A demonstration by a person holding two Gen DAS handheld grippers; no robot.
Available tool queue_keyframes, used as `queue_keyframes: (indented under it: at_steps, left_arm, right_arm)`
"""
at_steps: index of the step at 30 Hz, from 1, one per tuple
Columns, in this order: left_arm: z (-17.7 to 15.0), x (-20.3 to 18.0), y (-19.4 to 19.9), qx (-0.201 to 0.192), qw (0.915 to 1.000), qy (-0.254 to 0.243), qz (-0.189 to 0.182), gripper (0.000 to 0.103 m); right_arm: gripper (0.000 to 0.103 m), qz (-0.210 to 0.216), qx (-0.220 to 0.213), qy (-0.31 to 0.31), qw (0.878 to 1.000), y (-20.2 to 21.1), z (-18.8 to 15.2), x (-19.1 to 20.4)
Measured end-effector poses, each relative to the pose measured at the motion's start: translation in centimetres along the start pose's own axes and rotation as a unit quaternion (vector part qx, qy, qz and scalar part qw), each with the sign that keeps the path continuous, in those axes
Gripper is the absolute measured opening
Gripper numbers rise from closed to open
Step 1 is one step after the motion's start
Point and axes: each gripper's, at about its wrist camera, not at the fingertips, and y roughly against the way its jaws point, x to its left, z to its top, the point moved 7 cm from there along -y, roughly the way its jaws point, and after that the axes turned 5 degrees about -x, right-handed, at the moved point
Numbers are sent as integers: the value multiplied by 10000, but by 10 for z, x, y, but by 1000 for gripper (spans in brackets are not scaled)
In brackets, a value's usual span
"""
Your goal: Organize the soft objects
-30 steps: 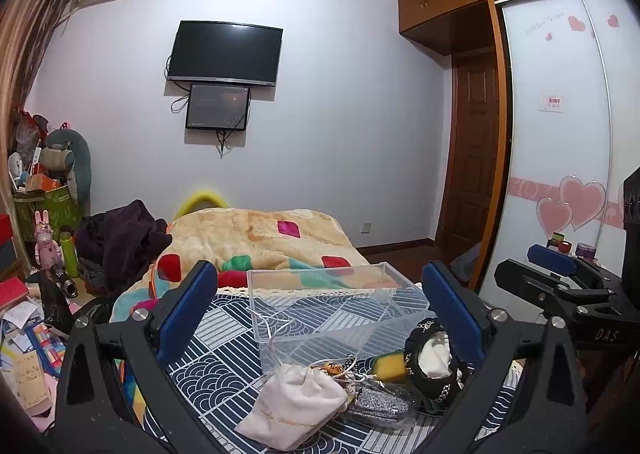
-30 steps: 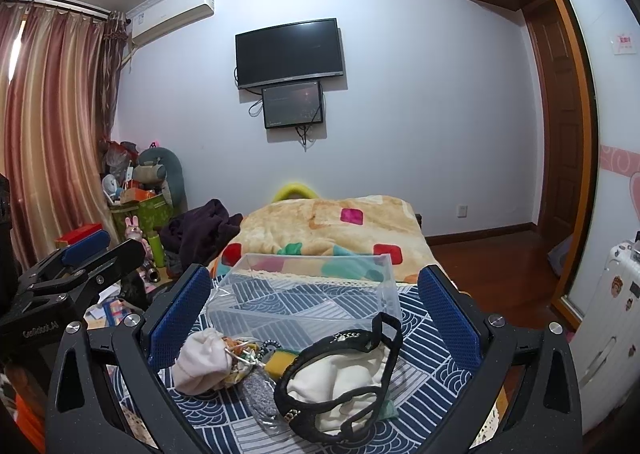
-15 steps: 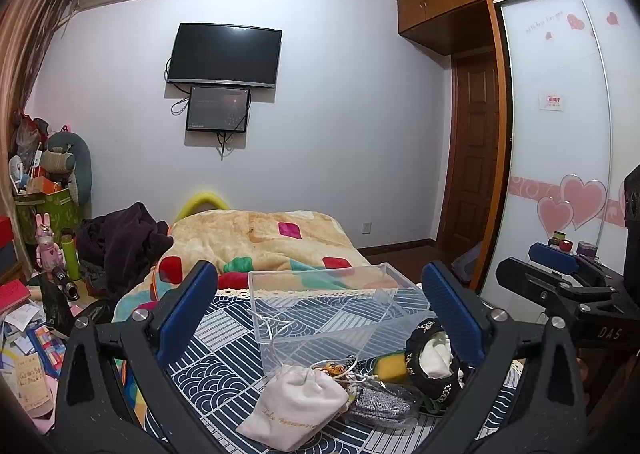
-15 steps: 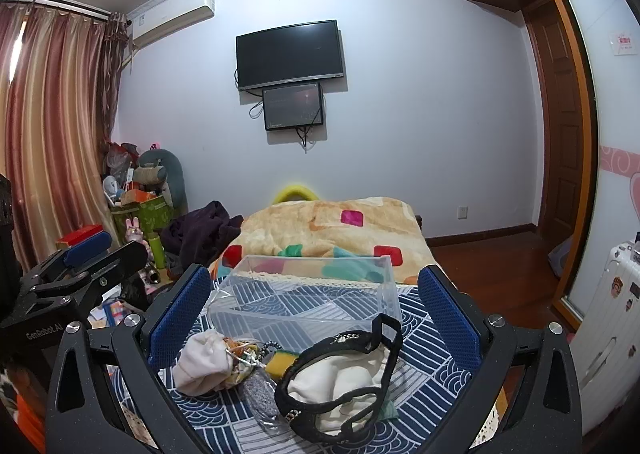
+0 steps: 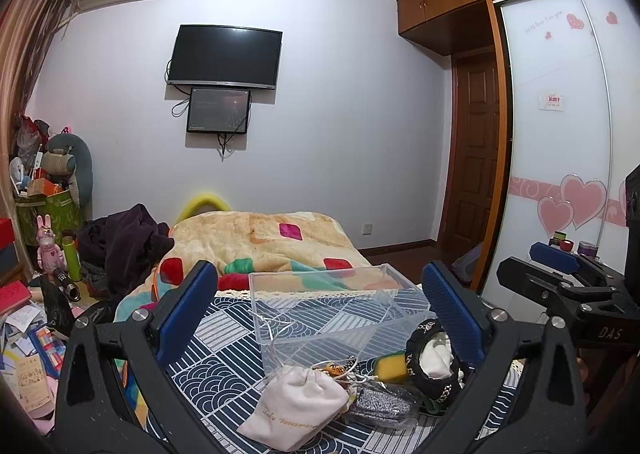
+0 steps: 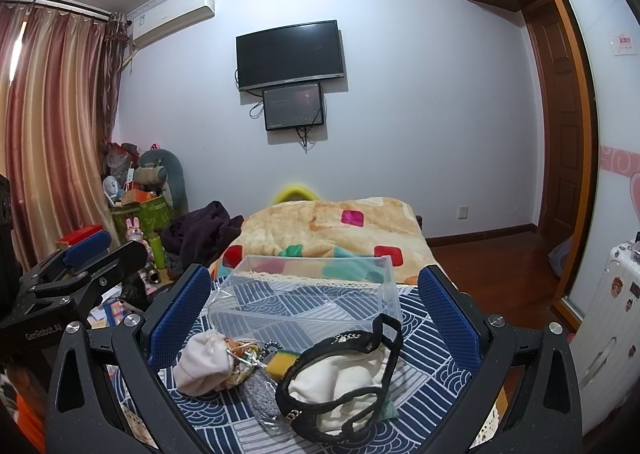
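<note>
A clear plastic bin (image 5: 332, 306) (image 6: 308, 294) stands empty on a blue patterned cloth (image 5: 224, 334) (image 6: 432, 370). In front of it lies a pile: a white drawstring pouch (image 5: 298, 406) (image 6: 204, 362), a yellow sponge (image 5: 390, 368) (image 6: 280, 364), a silver glitter pouch (image 5: 380, 406) (image 6: 260, 394) and a black-rimmed bag with white cloth inside (image 5: 434, 358) (image 6: 344, 378). My left gripper (image 5: 320, 314) is open and empty above the pile. My right gripper (image 6: 314, 318) is open and empty, near the black-rimmed bag.
A bed with an orange patterned blanket (image 5: 260, 238) (image 6: 332, 226) lies behind the bin. Dark clothes (image 5: 120, 242) and clutter are heaped at the left. A wardrobe with pink hearts (image 5: 568, 182) and a wooden door (image 6: 560, 134) stand at the right. A white suitcase (image 6: 612, 318) is nearby.
</note>
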Motion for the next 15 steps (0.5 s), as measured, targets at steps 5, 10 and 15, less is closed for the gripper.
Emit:
queue_keyframes:
  at_steps: [5,10,15]
  left_arm:
    - [0,0,0,2,10000,-9,6,103]
    - [1,-1,0,-4,10000,-8,-1,103]
    - [2,-4,1,-4,10000,-18,-34,103]
  right_arm:
    - [103,5,-12,4,10000,1,1,1]
    - [103,-4,-15,2,10000,1,1,1]
    - [103,7,-30,-2,10000,3,3,3]
